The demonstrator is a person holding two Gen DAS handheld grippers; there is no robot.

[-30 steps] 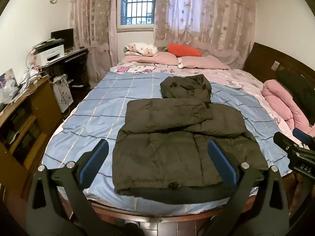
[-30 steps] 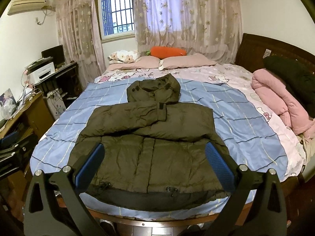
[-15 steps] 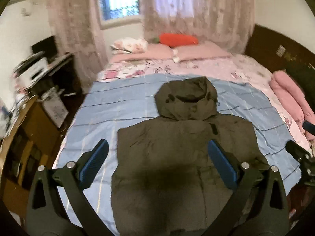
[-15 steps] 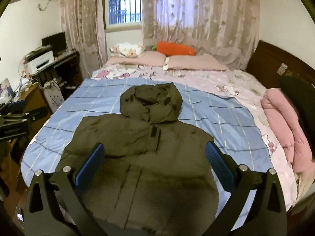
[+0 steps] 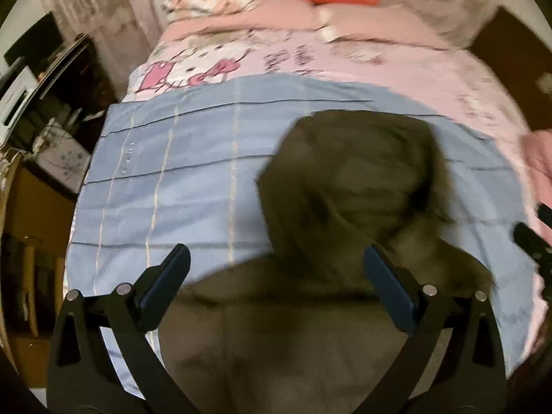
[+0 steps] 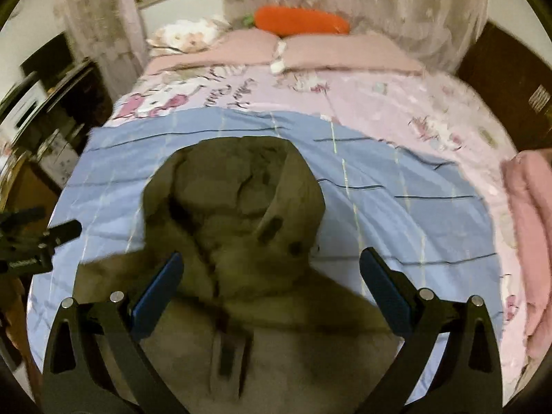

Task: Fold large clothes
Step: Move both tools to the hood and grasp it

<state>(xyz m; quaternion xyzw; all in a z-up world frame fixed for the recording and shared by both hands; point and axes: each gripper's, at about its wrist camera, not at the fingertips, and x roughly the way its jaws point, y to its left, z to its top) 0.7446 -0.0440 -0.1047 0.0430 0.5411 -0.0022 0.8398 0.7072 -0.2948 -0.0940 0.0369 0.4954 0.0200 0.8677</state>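
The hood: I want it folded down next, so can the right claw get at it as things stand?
Probably yes. The right claw is open and hangs just short of the hood, which lies flat on the blue sheet with nothing over it.

Between and ahead of the left gripper's [image 5: 276, 276] blue-padded black fingers lies a dark olive-green jacket [image 5: 327, 276]. Under it spreads a light blue sheet [image 5: 172, 172] crossed by thin dark and pale stripes. Farther ahead, a pink cartoon-cat bedspread [image 5: 310, 58], plain pink pillows [image 6: 345, 51] and an orange carrot cushion [image 6: 300, 22]. To the right gripper's [image 6: 272, 279] right, a folded pink quilt [image 6: 531, 224].
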